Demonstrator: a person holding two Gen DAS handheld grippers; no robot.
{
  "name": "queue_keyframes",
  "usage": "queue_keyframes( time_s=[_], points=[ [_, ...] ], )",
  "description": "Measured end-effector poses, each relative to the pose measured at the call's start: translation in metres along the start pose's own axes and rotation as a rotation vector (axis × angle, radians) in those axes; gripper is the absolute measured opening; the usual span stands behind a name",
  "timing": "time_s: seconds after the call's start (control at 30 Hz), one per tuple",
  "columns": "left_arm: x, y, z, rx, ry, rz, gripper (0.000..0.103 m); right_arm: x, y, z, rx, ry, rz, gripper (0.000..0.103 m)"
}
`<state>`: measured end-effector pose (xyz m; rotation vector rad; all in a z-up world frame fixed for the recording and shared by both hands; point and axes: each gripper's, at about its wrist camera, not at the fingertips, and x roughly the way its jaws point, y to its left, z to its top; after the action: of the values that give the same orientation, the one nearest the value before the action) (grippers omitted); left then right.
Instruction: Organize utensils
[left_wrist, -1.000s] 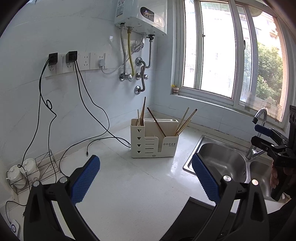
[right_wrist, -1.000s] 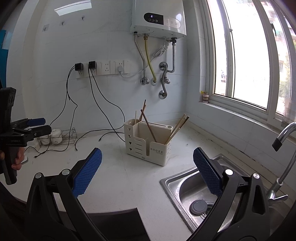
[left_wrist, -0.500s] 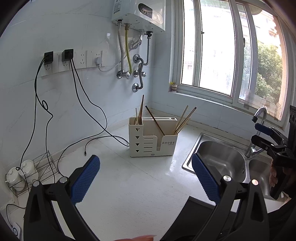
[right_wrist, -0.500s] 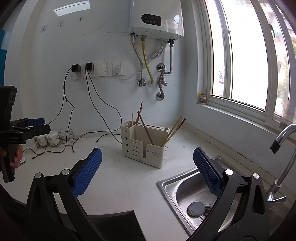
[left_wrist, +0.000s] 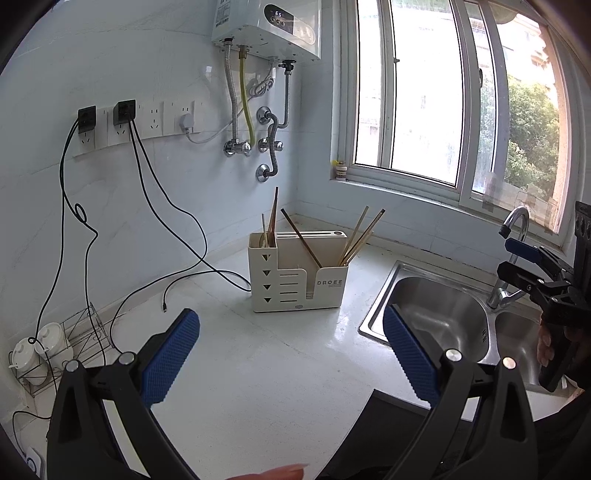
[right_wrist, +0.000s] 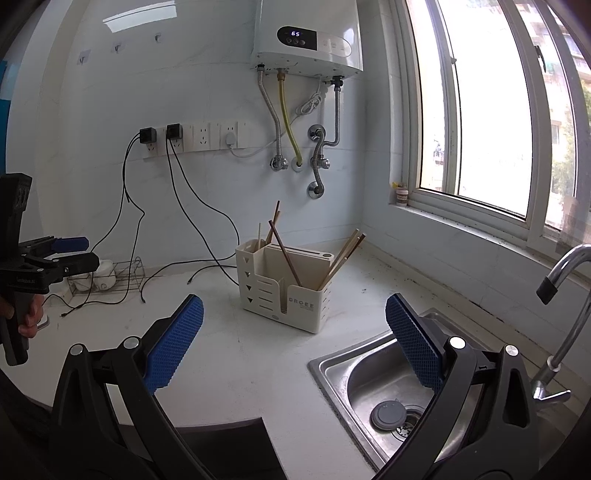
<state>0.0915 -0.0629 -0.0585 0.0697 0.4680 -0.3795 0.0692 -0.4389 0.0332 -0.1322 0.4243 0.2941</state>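
— Where does the utensil holder (left_wrist: 298, 275) stand?
— On the counter (left_wrist: 258, 354), left of the sink (left_wrist: 439, 321), chopsticks (left_wrist: 360, 236) standing in it.
— And behind the holder?
— The wall sockets (left_wrist: 147, 120), with the water heater (left_wrist: 267, 27) above; a wire rack (left_wrist: 79, 334) sits far to its left.

The left gripper (left_wrist: 291, 345) hangs with its jaws spread wide, nothing between the blue pads (left_wrist: 170, 356); the right gripper (right_wrist: 294, 336) is spread just as wide and equally bare; in the right wrist view the left gripper shows off to the left of the right one, a hand (right_wrist: 27, 319) wrapped around its grip; in the left wrist view the right gripper shows far to the right, fingers (left_wrist: 543, 341) curled on its handle.
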Motion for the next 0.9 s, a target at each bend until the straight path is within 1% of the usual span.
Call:
queue_keyframes(
  time_s=[0.3,0.9],
  points=[
    [-0.0015,-0.0019,0.0010,0.006,-0.009,0.014,0.098,0.0002,-0.0005,-0.0021,-0.007,0.010,0.006,0.095],
    [-0.0017,-0.0047,0.0014,0.019,-0.011,0.011,0.098,-0.0019,0.0011,-0.0024,-0.001,0.007,0.004,0.095]
  ],
)
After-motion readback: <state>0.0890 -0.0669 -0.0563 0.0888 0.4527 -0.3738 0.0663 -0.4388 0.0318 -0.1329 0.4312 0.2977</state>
